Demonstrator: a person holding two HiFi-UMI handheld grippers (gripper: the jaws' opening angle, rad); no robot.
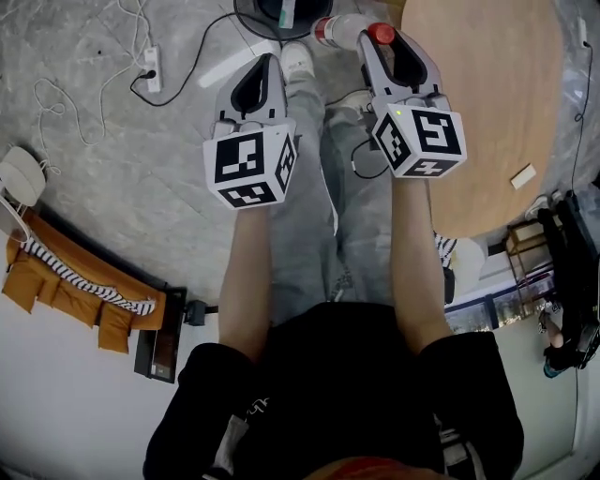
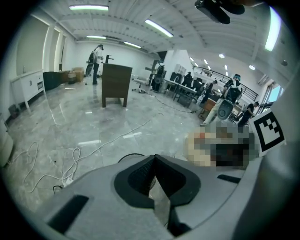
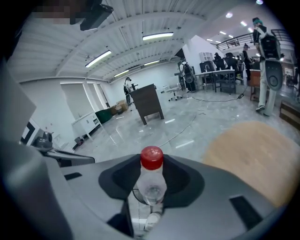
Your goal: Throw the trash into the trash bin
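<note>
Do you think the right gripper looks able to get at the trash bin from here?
Probably yes: the trash bin sits on open floor just ahead of the right gripper and its bottle, with nothing between them.

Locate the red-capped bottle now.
The red-capped plastic bottle is clamped in the right gripper, top centre of the head view, just left of the round wooden table.

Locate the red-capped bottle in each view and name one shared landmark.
Head view: bottle at the top edge, right of centre.
Left gripper view: not visible.
Right gripper view: bottle at lower centre, clamped between the jaws.
Shared landmark: round wooden table, right of the bottle in the head and right gripper views.
</note>
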